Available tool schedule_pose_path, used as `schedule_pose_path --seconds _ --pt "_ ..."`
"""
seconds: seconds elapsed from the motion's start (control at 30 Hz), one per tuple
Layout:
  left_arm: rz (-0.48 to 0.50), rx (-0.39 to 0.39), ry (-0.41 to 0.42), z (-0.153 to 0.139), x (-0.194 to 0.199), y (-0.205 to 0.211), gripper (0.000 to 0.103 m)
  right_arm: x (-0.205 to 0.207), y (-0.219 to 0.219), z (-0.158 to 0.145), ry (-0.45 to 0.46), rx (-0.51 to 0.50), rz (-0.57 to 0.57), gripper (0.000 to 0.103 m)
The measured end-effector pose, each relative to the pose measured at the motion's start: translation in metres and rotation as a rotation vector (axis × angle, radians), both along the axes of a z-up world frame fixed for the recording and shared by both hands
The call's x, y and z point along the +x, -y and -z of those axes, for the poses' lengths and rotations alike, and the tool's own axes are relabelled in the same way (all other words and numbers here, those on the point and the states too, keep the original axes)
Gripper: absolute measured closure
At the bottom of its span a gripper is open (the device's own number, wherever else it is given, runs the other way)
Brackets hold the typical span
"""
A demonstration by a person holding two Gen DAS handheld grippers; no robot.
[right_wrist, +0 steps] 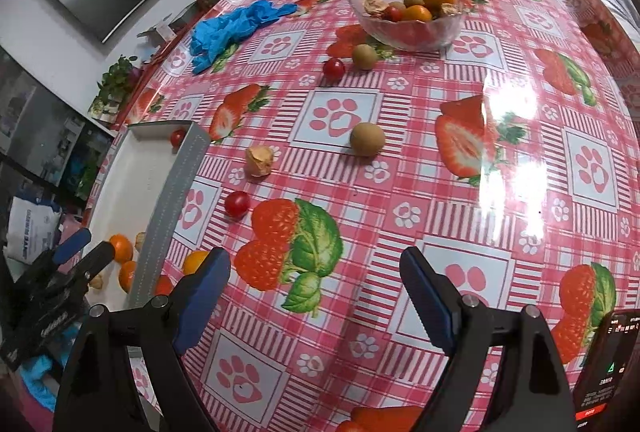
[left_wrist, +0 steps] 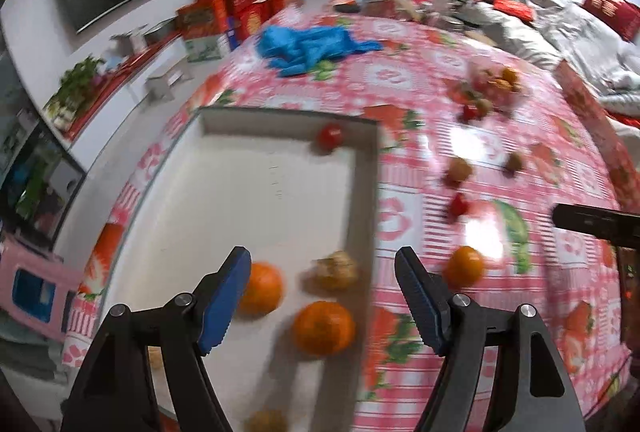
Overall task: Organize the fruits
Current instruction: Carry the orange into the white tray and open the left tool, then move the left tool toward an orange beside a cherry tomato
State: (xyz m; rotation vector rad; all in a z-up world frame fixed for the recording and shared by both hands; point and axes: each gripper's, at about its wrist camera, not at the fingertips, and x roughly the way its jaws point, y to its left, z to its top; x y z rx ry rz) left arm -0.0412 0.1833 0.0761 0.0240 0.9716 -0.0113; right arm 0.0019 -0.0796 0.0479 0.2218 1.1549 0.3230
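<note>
Small fruits lie scattered across a table (right_wrist: 400, 191) under a glossy strawberry-print cover, some already gathered in a white tray (left_wrist: 260, 199) at its left edge. The left tool (left_wrist: 324, 296) hangs over the tray's near end, jaws spread wide and empty, above two oranges (left_wrist: 324, 328) and a papery husked fruit (left_wrist: 336, 270); a cherry tomato (left_wrist: 330, 137) sits in the tray's far corner. The right tool (right_wrist: 316, 296) hovers over bare cloth, jaws equally wide, holding nothing. Loose on the table are a kiwi (right_wrist: 367, 139), a husked fruit (right_wrist: 259, 160), a cherry tomato (right_wrist: 237, 203) and an orange (right_wrist: 196, 260) just beside the tray wall. All look light and round, likely to roll on the slick cover; the tomatoes are thin-skinned and the husks crushable, so a gentle squeeze across the widest part seems best. The tray's raised rim stands between the loose fruit and its floor. A glass bowl (right_wrist: 412, 31) of fruit, blue gloves (right_wrist: 228, 27) and what may be a phone (right_wrist: 608, 360) at the blurred right edge lie well apart.
</note>
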Motion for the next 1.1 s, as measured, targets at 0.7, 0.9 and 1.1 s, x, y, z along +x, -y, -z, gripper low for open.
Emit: schedule_pose_path --seconds 0.7,0.9,1.1 --pt "0.216 -0.011 0.002 0.013 -0.031 0.112 0.027 0.019 0.031 0.047 0.213 -0.334 0.151 0.000" --pt "0.211 -0.043 0.020 0.010 -0.038 0.110 0.027 0.018 0.031 0.049 0.214 -0.333 0.151 0.000" --pt "0.215 -0.048 0.014 0.012 -0.041 0.117 0.028 0.018 0.031 0.048 0.214 -0.333 0.151 0.000"
